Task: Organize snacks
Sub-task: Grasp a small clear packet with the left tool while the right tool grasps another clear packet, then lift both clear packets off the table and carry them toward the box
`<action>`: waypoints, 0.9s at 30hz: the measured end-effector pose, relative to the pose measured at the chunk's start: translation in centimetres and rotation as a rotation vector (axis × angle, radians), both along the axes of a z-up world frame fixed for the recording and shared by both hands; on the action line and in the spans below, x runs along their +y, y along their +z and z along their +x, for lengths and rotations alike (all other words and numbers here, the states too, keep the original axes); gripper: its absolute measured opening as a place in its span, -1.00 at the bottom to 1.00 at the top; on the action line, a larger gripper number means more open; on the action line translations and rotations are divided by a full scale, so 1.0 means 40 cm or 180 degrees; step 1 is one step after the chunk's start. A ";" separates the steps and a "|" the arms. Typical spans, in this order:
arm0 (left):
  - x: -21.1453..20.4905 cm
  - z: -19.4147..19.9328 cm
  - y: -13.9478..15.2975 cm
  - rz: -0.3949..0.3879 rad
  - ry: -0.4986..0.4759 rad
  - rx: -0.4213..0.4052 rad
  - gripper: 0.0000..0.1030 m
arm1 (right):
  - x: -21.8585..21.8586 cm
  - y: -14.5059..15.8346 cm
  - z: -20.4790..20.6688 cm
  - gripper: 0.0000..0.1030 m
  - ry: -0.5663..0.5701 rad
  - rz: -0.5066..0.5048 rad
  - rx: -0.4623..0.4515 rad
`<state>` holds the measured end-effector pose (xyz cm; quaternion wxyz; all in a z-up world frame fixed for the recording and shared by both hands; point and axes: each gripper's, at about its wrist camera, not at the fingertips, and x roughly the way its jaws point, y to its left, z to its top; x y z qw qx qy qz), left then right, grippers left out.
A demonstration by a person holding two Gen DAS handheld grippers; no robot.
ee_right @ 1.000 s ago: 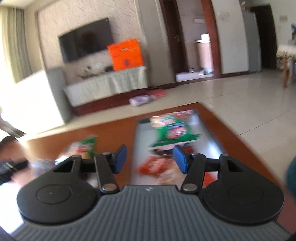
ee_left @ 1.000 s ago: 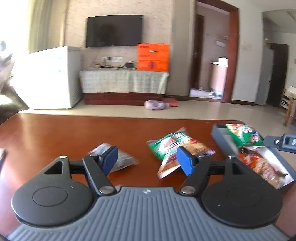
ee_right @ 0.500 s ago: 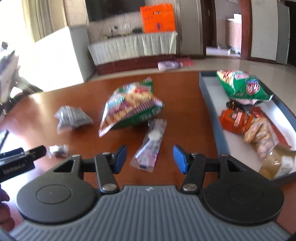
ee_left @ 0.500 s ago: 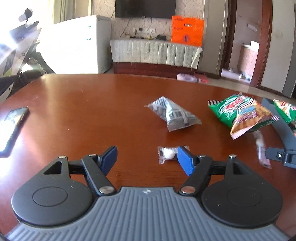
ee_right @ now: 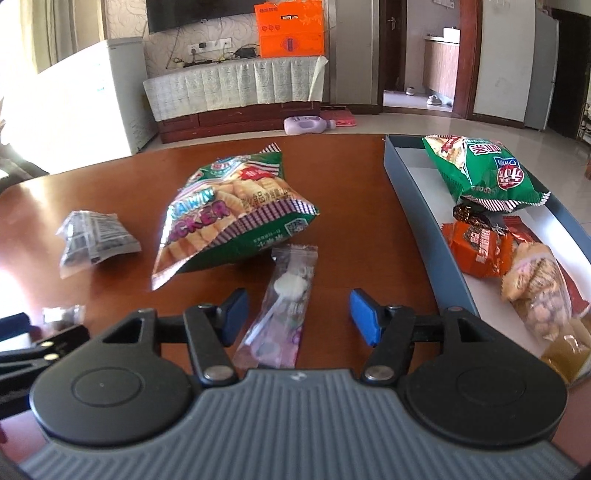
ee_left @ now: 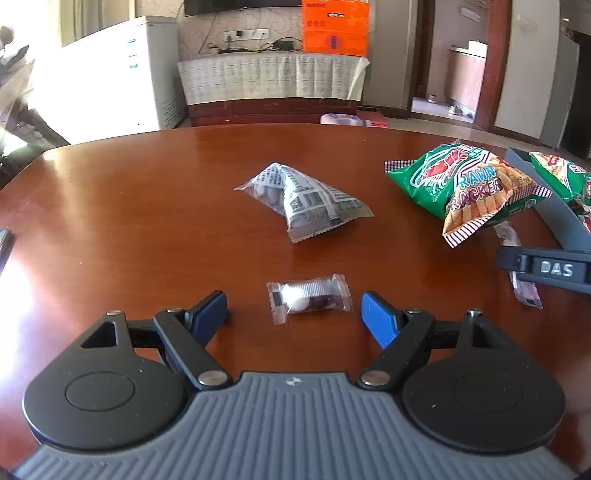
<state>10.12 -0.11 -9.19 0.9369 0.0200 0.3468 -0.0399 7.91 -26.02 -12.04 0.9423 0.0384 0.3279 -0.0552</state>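
Below, the left claw (ee_left: 293, 308), jaws just widened, straddles a small clear-wrapped candy (ee_left: 309, 298) untouched on the brown wooden desk (ee_left: 147, 221); the right claw (ee_right: 298, 312), likewise widened, straddles a long clear sachet (ee_right: 282, 306) near the desk's right edge.

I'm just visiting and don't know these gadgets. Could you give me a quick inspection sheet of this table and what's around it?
Surface: round red-brown wooden table, glossy.
Job's things: grey tray already holding several snacks; loose on the table are a prawn cracker bag, a grey printed packet, a small clear candy wrapper and a long clear sachet.
Clutter: a dark flat object at the table's left edge.
Grippers: left gripper open astride the candy wrapper, right gripper open over the sachet; both jaws just widened.
Cables: wires near the wall sockets.
Surroundings: white freezer, orange box, purple bottle on the floor.
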 end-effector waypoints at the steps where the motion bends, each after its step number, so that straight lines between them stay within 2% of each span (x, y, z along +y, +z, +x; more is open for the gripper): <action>1: 0.001 0.005 -0.001 -0.0010 -0.0010 -0.0004 0.58 | 0.000 -0.003 0.005 0.24 -0.0005 -0.0039 -0.0007; 4: 0.003 0.012 -0.006 -0.0027 -0.0012 -0.0036 0.31 | -0.007 -0.004 0.016 0.25 0.0033 -0.0055 -0.0021; 5: 0.004 0.014 -0.004 -0.0038 -0.0010 -0.0050 0.13 | -0.011 -0.004 0.016 0.26 0.0075 -0.0044 -0.0025; 6: 0.006 0.015 -0.003 -0.0056 -0.0016 -0.0053 0.03 | -0.013 -0.003 0.015 0.18 0.0122 -0.0043 -0.0033; 10: 0.004 0.018 -0.003 -0.0099 -0.0079 -0.0081 -0.17 | -0.007 0.000 0.003 -0.45 0.0408 -0.0070 -0.0064; 14: -0.007 0.018 -0.008 -0.0070 -0.0109 -0.0117 -0.41 | -0.001 0.008 -0.016 -0.55 0.0607 -0.0025 0.0007; 20: -0.016 0.015 -0.004 -0.0083 -0.0060 -0.0121 -0.45 | -0.008 0.035 -0.054 -0.59 0.0811 0.0040 0.0083; 27: -0.033 0.000 0.023 -0.0176 -0.0080 -0.0212 -0.45 | -0.049 0.093 -0.116 -0.59 0.0857 0.0135 -0.0054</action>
